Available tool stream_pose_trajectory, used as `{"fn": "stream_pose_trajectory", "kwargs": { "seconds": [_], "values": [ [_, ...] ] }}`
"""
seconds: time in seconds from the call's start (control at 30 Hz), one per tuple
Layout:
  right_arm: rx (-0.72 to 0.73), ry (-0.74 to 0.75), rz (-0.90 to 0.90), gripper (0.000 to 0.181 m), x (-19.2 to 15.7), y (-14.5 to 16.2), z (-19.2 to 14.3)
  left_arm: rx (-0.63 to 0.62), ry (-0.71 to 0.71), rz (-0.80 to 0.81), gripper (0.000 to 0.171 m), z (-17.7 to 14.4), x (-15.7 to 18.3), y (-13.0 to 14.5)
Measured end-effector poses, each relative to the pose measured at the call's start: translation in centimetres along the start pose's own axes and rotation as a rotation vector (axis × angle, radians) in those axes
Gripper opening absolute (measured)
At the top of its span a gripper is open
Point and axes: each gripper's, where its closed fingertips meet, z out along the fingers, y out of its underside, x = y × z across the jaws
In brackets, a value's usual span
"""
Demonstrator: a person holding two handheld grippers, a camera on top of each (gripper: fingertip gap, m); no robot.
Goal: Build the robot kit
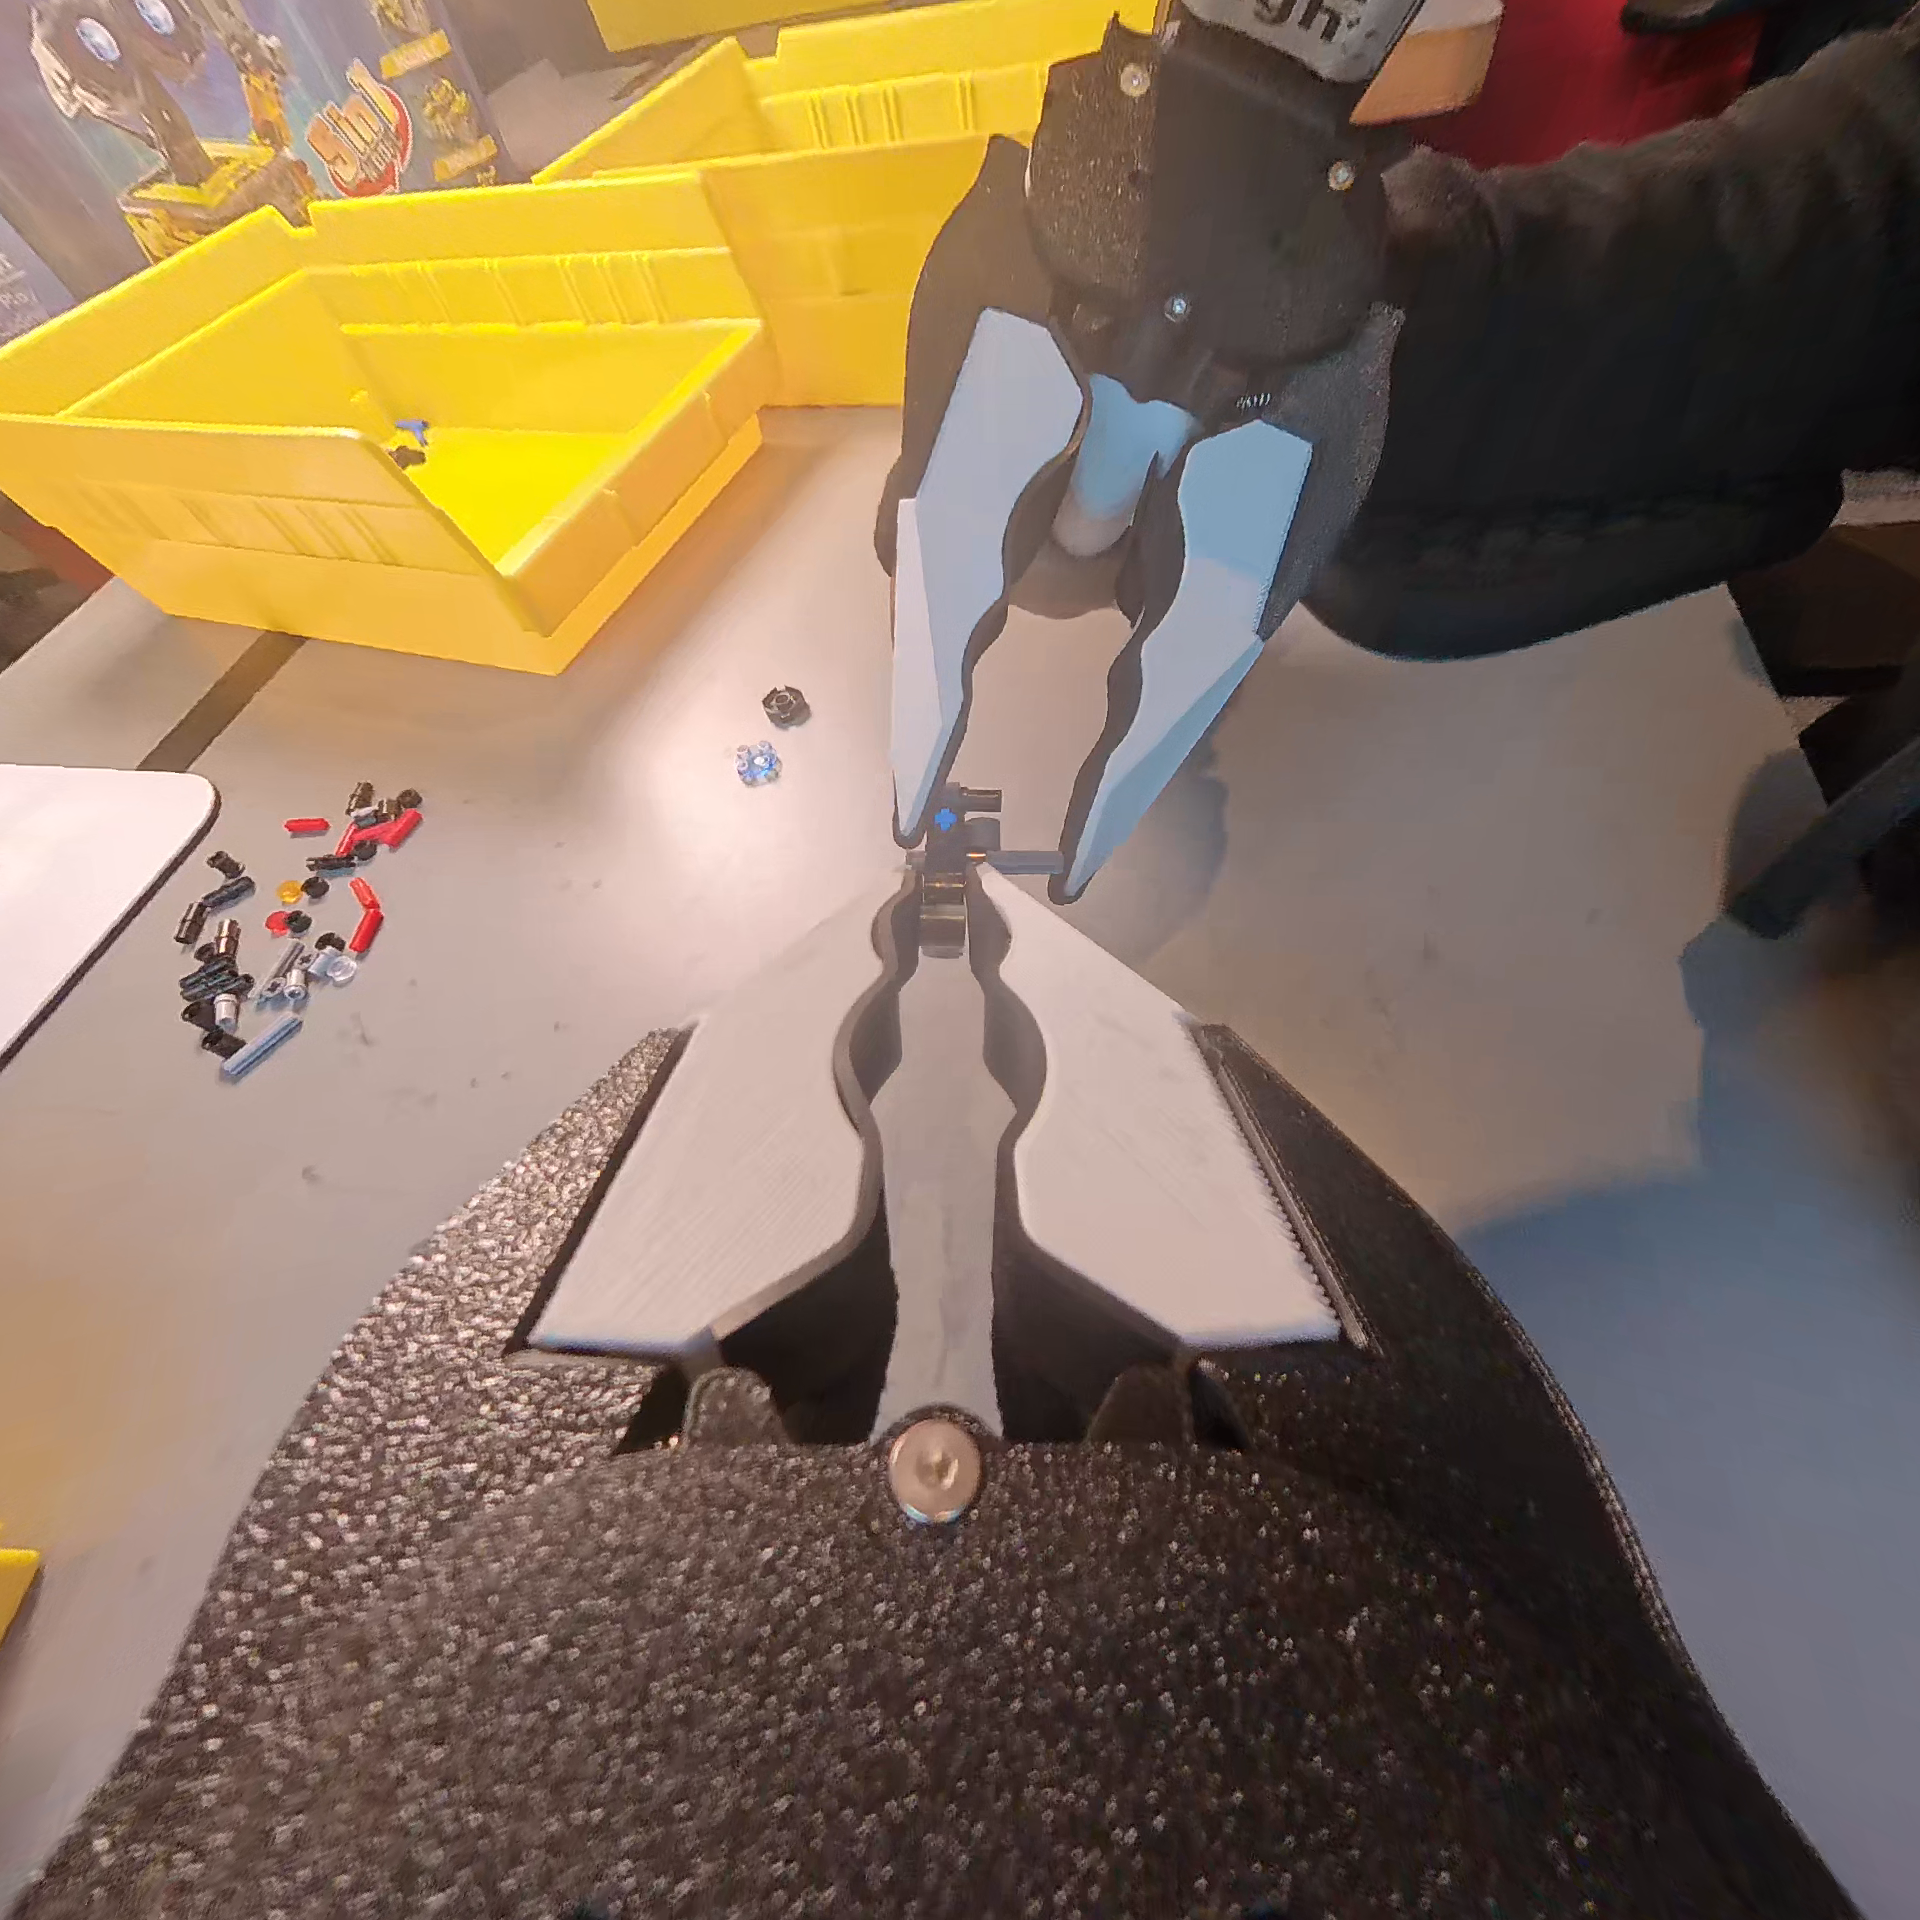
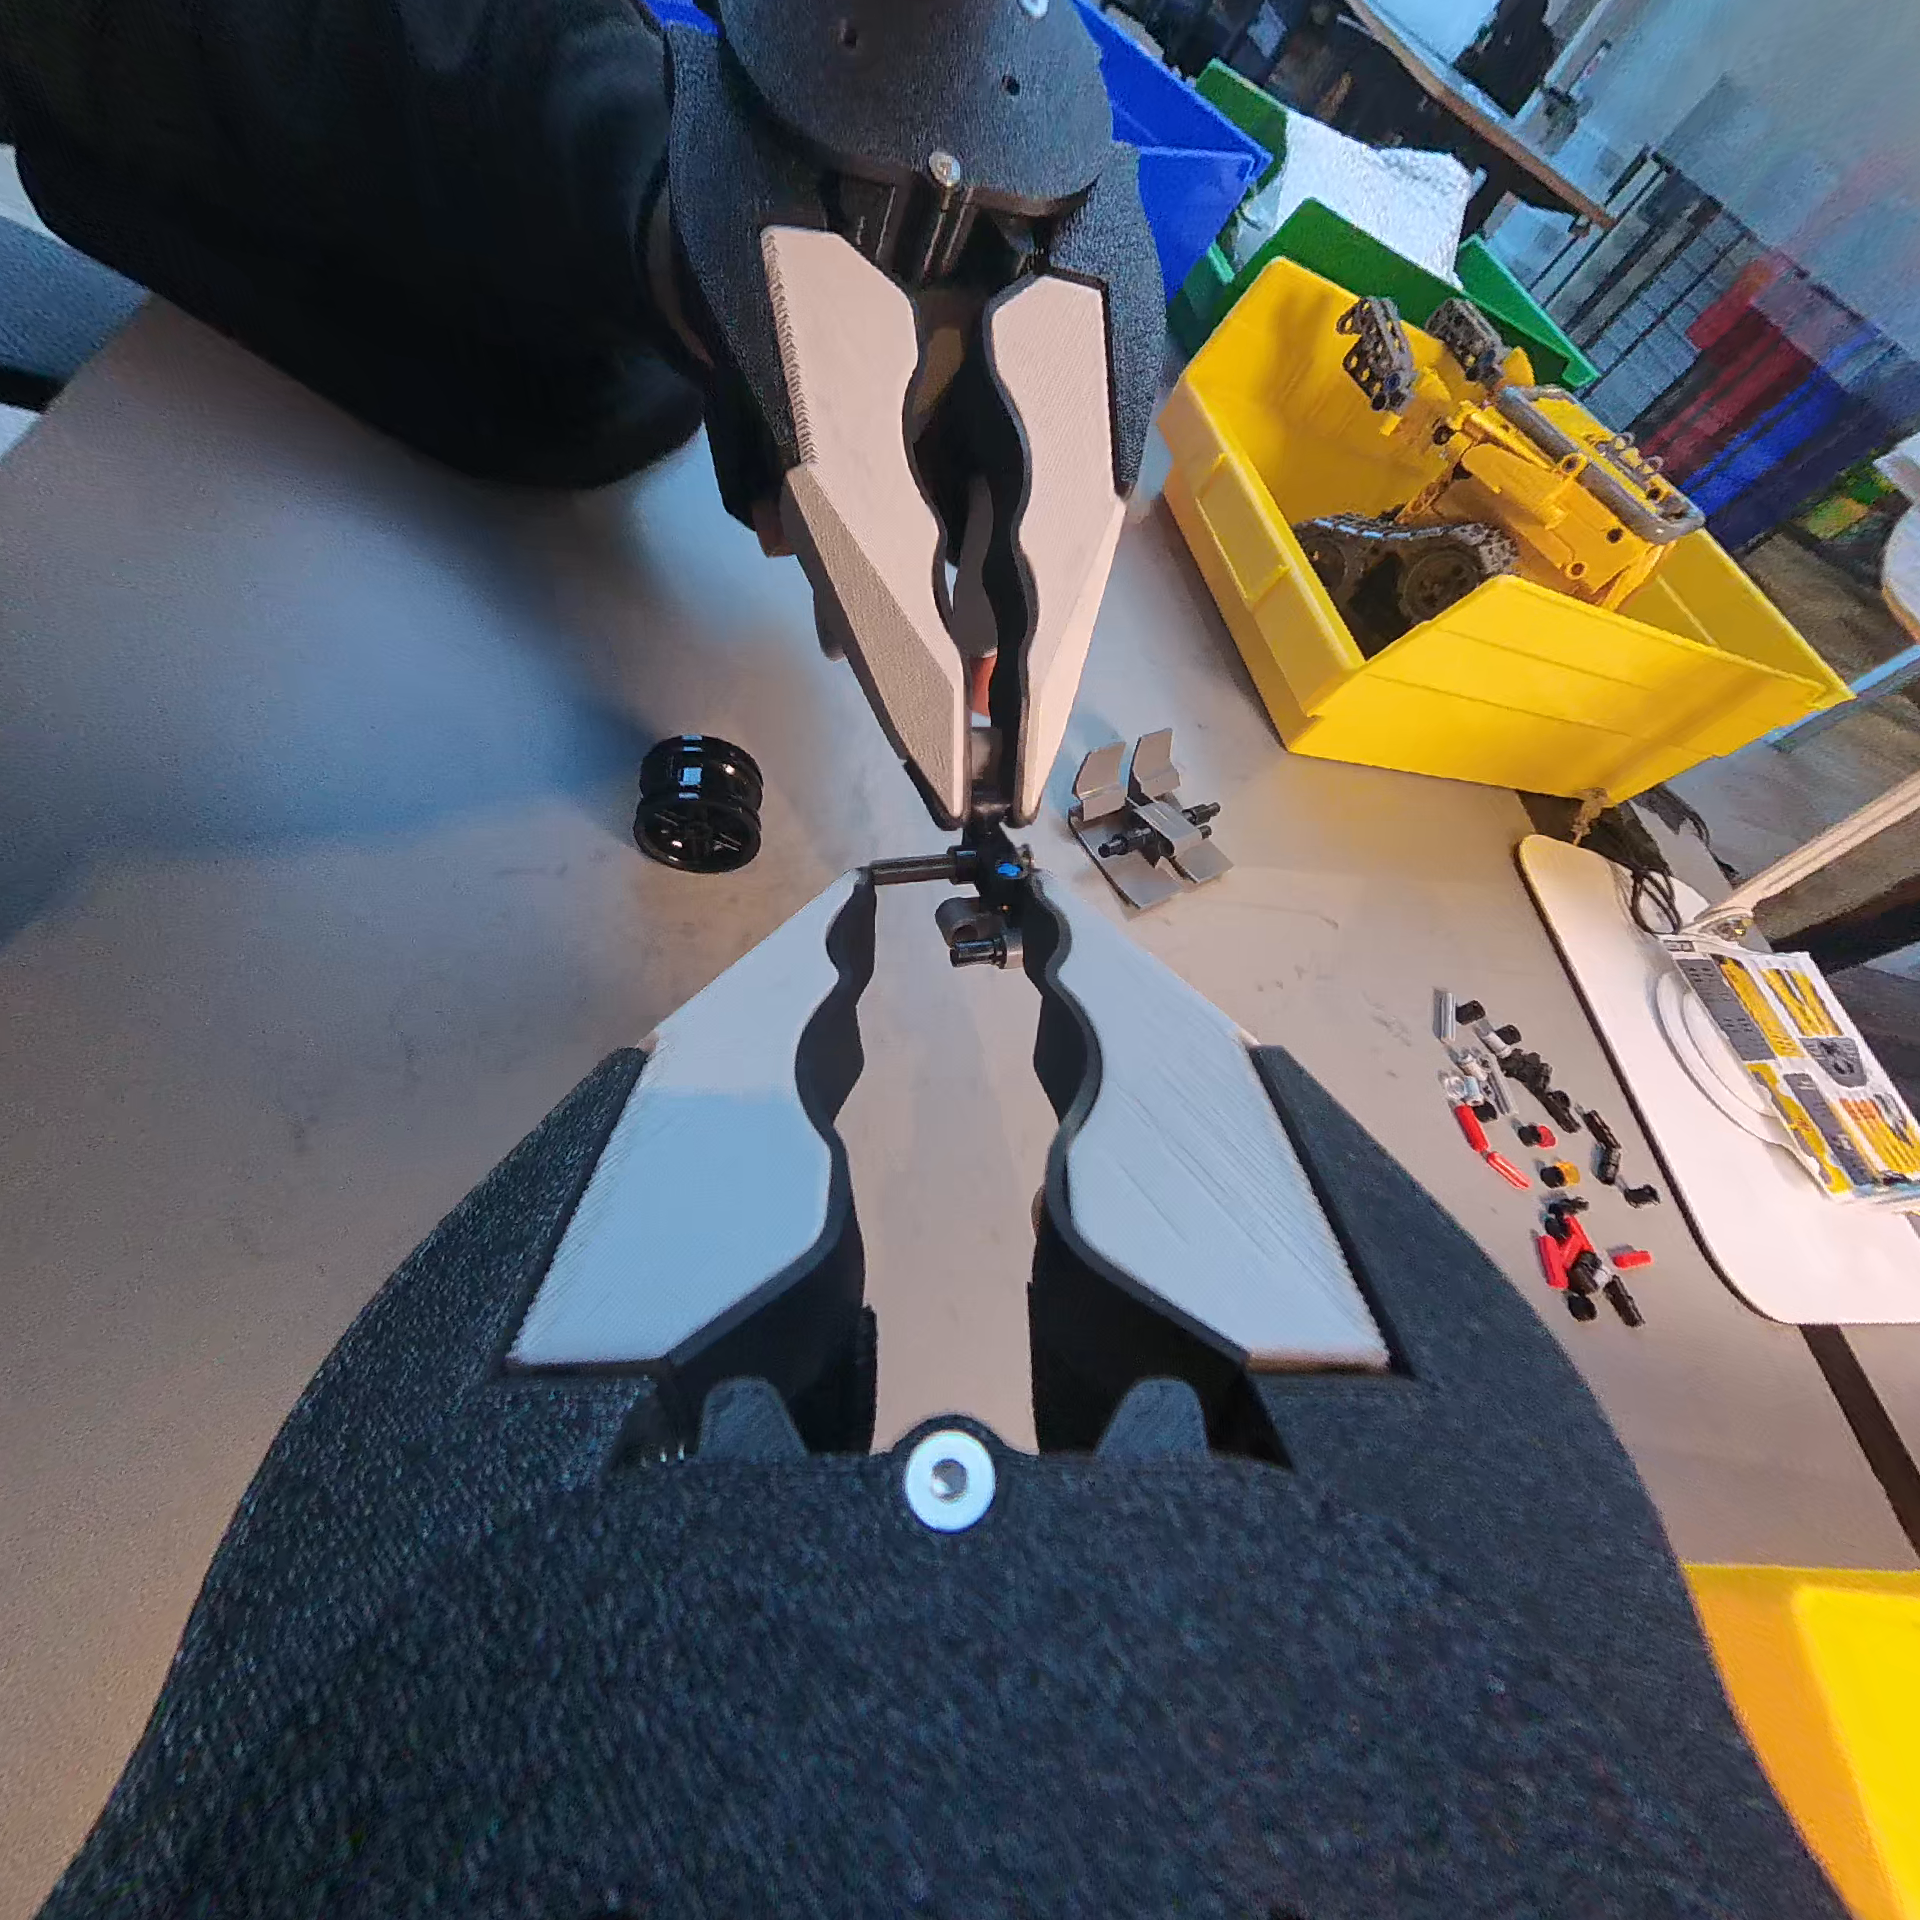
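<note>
Grey desk (image 1: 540,1195) fills the left wrist view, with yellow bins (image 1: 312,468) along its far edge and a printed box behind them. Left gripper (image 1: 940,914) has its two grey fingers drawn close, pinching a small black toy-brick assembly (image 1: 943,894) held above the middle of the desk. Right gripper (image 1: 987,862), held by a dark-sleeved arm, reaches in from the far side; its fingers stand apart, one tip beside the blue pin on the assembly, the other at the end of a dark axle that sticks out sideways. Whether those tips press the axle cannot be told. A scatter of small black, red and grey parts (image 1: 281,925) lies toward the left edge, near a white board; a black round piece (image 1: 785,705) and a clear blue one (image 1: 758,765) lie apart nearer the grippers.

Seen from the right wrist view, the same desk (image 2: 312,1039) carries a black wheel hub (image 2: 698,802), a grey finned piece (image 2: 1143,826), the parts scatter (image 2: 1548,1164) and a yellow bin holding a tracked yellow model (image 2: 1496,499). Here the right gripper (image 2: 951,894) is spread, the assembly (image 2: 982,883) lying between its tips, while the left gripper (image 2: 982,805) clamps it from the far side. By the look of it, assembly is only partly done: many loose parts remain on the desk.
</note>
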Motion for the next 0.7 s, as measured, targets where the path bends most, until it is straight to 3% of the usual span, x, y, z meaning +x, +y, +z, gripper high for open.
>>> {"fn": "stream_pose_trajectory", "kwargs": {
  "seconds": [0.1,0.2,0.7],
  "values": [
    [0.042,0.003,0.025,0.028,0.3,-0.5,-0.3,0.022,0.038,-0.033,0.016,-0.1,0.3,-0.2],
    [0.062,-0.003,0.038,0.028,0.2,-0.8,-0.4,0.036,0.025,-0.045,0.007,-0.2,0.1,-0.5],
    [0.035,-0.021,0.061,0.030,-0.1,0.0,0.1,-0.040,0.022,-0.044,0.007,0.0,0.0,0.5]
  ]
}}
